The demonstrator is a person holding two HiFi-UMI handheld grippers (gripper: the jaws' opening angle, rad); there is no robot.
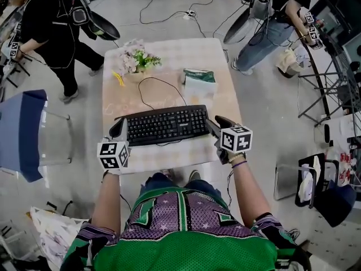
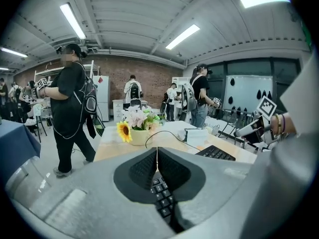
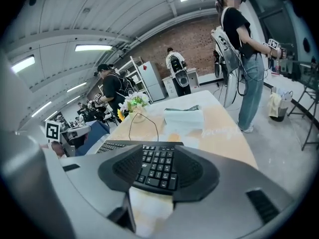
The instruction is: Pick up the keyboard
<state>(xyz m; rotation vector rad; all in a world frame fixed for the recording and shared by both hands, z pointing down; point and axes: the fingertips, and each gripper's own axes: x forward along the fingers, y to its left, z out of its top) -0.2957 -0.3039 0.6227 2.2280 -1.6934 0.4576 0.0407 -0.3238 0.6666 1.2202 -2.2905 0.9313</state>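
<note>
A black keyboard [image 1: 163, 125] lies across the near part of a light wooden table [image 1: 228, 97], and its cable [image 1: 153, 83] loops toward the far side. My left gripper [image 1: 120, 129] is at the keyboard's left end. In the left gripper view its pads [image 2: 172, 169] meet with nothing between them, and the keys [image 2: 162, 198] show just beneath. My right gripper [image 1: 210, 125] is at the keyboard's right end. In the right gripper view its jaws stand apart, and the number-pad end of the keyboard [image 3: 157, 169] shows in the gap between the pads [image 3: 195, 169].
A pot of flowers with a sunflower [image 1: 135, 61] and a white-and-green tissue pack [image 1: 198, 81] sit farther back on the table. A blue-covered chair [image 1: 22, 131] stands at the left. People stand at the far left [image 1: 53, 21] and far right [image 1: 276, 16]. Cables run over the floor.
</note>
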